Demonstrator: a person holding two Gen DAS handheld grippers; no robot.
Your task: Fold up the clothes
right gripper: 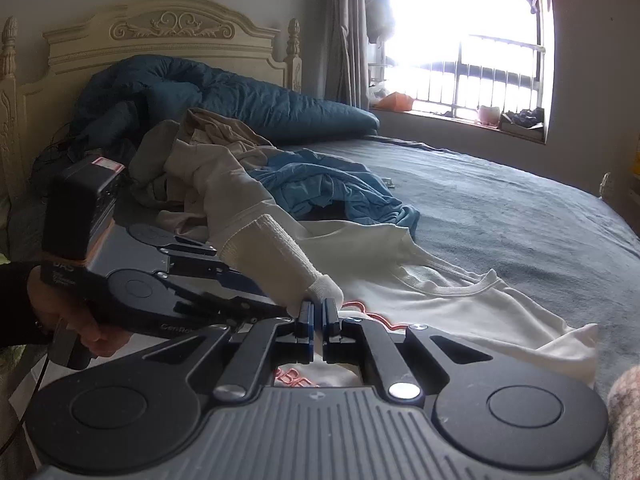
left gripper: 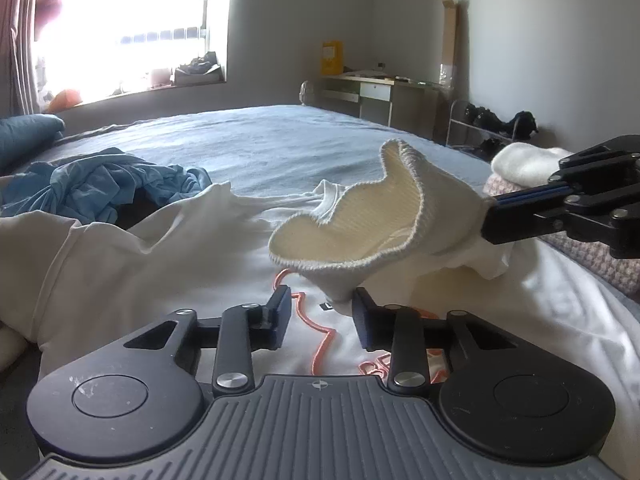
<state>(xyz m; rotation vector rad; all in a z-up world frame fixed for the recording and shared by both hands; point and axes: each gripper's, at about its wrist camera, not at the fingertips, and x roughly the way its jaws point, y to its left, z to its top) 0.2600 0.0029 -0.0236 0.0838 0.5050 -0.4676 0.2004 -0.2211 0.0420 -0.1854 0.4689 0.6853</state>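
A white sweatshirt (left gripper: 180, 264) with orange lettering lies spread on the bed; it also shows in the right wrist view (right gripper: 460, 308). Its ribbed cuff (left gripper: 352, 220) is lifted off the body, opening toward my left gripper. My right gripper (right gripper: 319, 320) is shut on the sleeve end near the cuff (right gripper: 276, 256); in the left wrist view it (left gripper: 490, 216) comes in from the right. My left gripper (left gripper: 322, 314) is open and empty, just below and in front of the cuff. In the right wrist view the left gripper (right gripper: 296, 308) sits at the left, held by a hand.
A crumpled blue garment (left gripper: 104, 188) and a beige clothes pile (right gripper: 200, 152) lie beyond the sweatshirt. A dark teal duvet (right gripper: 224, 96) is by the headboard. Folded white and pink knits (left gripper: 528, 164) sit at the right. The grey bed sheet (left gripper: 280, 144) stretches toward the window.
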